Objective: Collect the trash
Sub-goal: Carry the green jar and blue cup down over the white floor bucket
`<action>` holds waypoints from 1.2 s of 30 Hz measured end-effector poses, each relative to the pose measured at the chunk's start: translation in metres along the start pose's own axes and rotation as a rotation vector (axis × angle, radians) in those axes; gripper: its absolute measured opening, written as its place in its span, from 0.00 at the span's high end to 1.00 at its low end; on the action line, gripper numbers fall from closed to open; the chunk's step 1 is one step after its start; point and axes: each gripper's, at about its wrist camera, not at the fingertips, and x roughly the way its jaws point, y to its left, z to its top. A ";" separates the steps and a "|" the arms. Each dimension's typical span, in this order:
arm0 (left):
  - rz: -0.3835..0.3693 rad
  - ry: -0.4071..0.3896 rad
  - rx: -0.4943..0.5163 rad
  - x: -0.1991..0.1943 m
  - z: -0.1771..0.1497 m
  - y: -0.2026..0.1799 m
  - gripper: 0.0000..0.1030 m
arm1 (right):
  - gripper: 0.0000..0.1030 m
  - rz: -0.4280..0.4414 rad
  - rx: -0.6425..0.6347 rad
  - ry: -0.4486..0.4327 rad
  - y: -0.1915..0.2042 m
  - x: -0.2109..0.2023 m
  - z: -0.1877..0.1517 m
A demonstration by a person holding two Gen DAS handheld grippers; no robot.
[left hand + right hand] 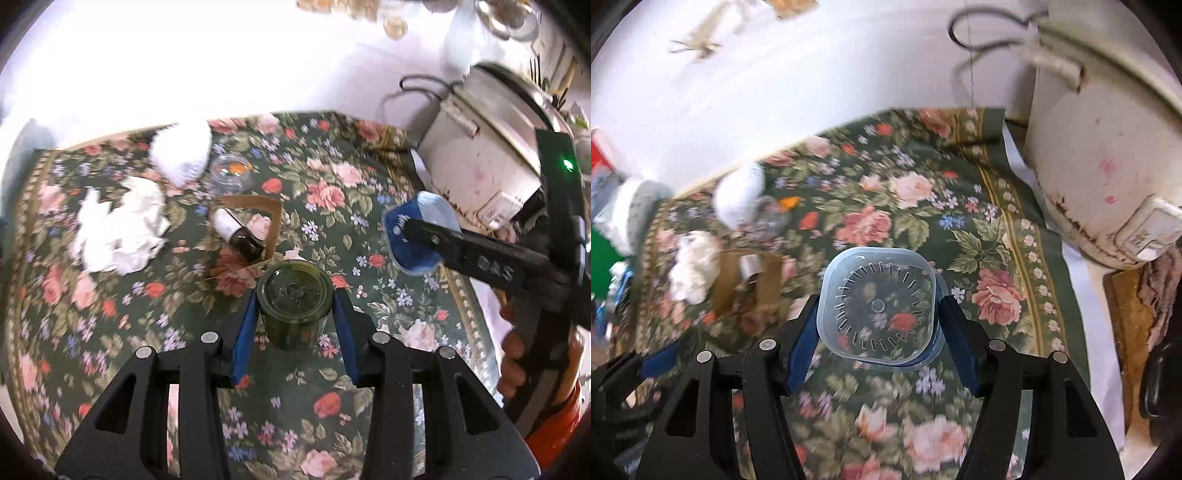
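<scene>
Meanwhile, the left gripper (294,295) pinched a small green-tinted clear glass jar (293,304) between its blue finger pads (245,325), one pad against each side of the jar, the jar's round base turned toward the camera above the dark green floral tablecloth (388,192). The right gripper (878,306) gripped a clear blue-rimmed square plastic cup (877,306) in the same manner, its blue pads (803,352) closed against the cup's two sides; through the cup's transparent bottom the cloth's roses showed. From the left wrist view, that same cup (415,236) appeared at the right, held in the black fingers of the right gripper (408,230), close beside a worn white rice cooker (484,155) at the cloth's edge.

Further out on the cloth lay a crumpled white paper wad (118,229), and beside it an opened brown cardboard box (269,225) with a small dark bottle with a white label (236,232) lying in it. Just beyond the box sat a clear glass jar with an orange speck inside (231,173), touching a white rounded object (183,155) that was too blurred to identify. The person's hand (513,354) gripped the right gripper's handle at the frame's right edge.
</scene>
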 end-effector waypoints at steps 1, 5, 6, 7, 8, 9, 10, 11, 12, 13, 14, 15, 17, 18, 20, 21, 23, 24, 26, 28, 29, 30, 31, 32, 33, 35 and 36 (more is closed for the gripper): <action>0.013 -0.017 -0.007 -0.010 -0.003 -0.001 0.61 | 0.42 0.013 -0.014 -0.011 0.003 -0.008 -0.002; 0.052 -0.085 -0.027 -0.046 -0.015 -0.004 0.61 | 0.42 0.062 -0.068 -0.048 0.018 -0.040 -0.015; 0.058 -0.100 -0.034 -0.057 -0.019 -0.004 0.61 | 0.42 0.070 -0.079 -0.055 0.023 -0.045 -0.018; 0.062 -0.109 -0.038 -0.064 -0.021 -0.004 0.61 | 0.42 0.081 -0.090 -0.064 0.028 -0.053 -0.021; 0.067 -0.122 -0.043 -0.073 -0.025 -0.004 0.61 | 0.42 0.091 -0.096 -0.070 0.032 -0.059 -0.024; 0.070 -0.130 -0.046 -0.081 -0.029 -0.004 0.61 | 0.42 0.105 -0.104 -0.080 0.038 -0.068 -0.029; 0.075 -0.141 -0.049 -0.090 -0.034 -0.002 0.61 | 0.42 0.113 -0.108 -0.087 0.042 -0.074 -0.033; 0.079 -0.153 -0.052 -0.100 -0.039 0.000 0.61 | 0.42 0.123 -0.116 -0.097 0.048 -0.082 -0.038; 0.081 -0.163 -0.056 -0.110 -0.044 0.002 0.61 | 0.42 0.131 -0.122 -0.106 0.053 -0.089 -0.043; 0.080 -0.172 -0.059 -0.118 -0.050 0.005 0.61 | 0.42 0.137 -0.125 -0.112 0.056 -0.095 -0.048; 0.079 -0.179 -0.062 -0.126 -0.054 0.007 0.61 | 0.42 0.146 -0.127 -0.119 0.063 -0.102 -0.054; 0.077 -0.188 -0.064 -0.134 -0.060 0.011 0.61 | 0.42 0.154 -0.130 -0.123 0.067 -0.108 -0.060; 0.075 -0.201 -0.069 -0.148 -0.073 0.019 0.61 | 0.42 0.156 -0.140 -0.134 0.078 -0.119 -0.073; 0.071 -0.205 -0.072 -0.154 -0.079 0.022 0.61 | 0.42 0.155 -0.144 -0.139 0.084 -0.125 -0.081; 0.060 -0.208 -0.076 -0.168 -0.095 0.032 0.61 | 0.42 0.150 -0.146 -0.143 0.096 -0.135 -0.098; 0.054 -0.210 -0.072 -0.175 -0.105 0.038 0.61 | 0.42 0.147 -0.145 -0.145 0.101 -0.138 -0.105; 0.048 -0.211 -0.061 -0.186 -0.123 0.047 0.61 | 0.42 0.135 -0.146 -0.154 0.114 -0.148 -0.125; 0.043 -0.206 -0.054 -0.192 -0.134 0.053 0.61 | 0.42 0.124 -0.145 -0.156 0.120 -0.152 -0.135; 0.042 -0.196 -0.043 -0.201 -0.158 0.061 0.61 | 0.42 0.106 -0.137 -0.156 0.132 -0.158 -0.155; 0.041 -0.182 -0.035 -0.209 -0.182 0.071 0.61 | 0.42 0.094 -0.122 -0.151 0.143 -0.163 -0.177; 0.039 -0.175 -0.032 -0.213 -0.193 0.075 0.61 | 0.42 0.092 -0.114 -0.146 0.148 -0.164 -0.185; 0.038 -0.167 -0.029 -0.217 -0.204 0.078 0.61 | 0.42 0.090 -0.106 -0.141 0.153 -0.165 -0.197; 0.037 -0.158 -0.023 -0.221 -0.216 0.082 0.61 | 0.42 0.085 -0.097 -0.133 0.158 -0.165 -0.209; 0.038 -0.146 -0.017 -0.225 -0.230 0.086 0.61 | 0.42 0.082 -0.088 -0.125 0.163 -0.165 -0.221; 0.037 -0.137 -0.013 -0.229 -0.241 0.088 0.61 | 0.42 0.081 -0.079 -0.117 0.166 -0.165 -0.230; 0.031 -0.118 -0.007 -0.236 -0.264 0.094 0.61 | 0.42 0.085 -0.060 -0.094 0.174 -0.166 -0.255; 0.028 -0.111 -0.005 -0.237 -0.272 0.096 0.61 | 0.42 0.084 -0.056 -0.087 0.177 -0.166 -0.263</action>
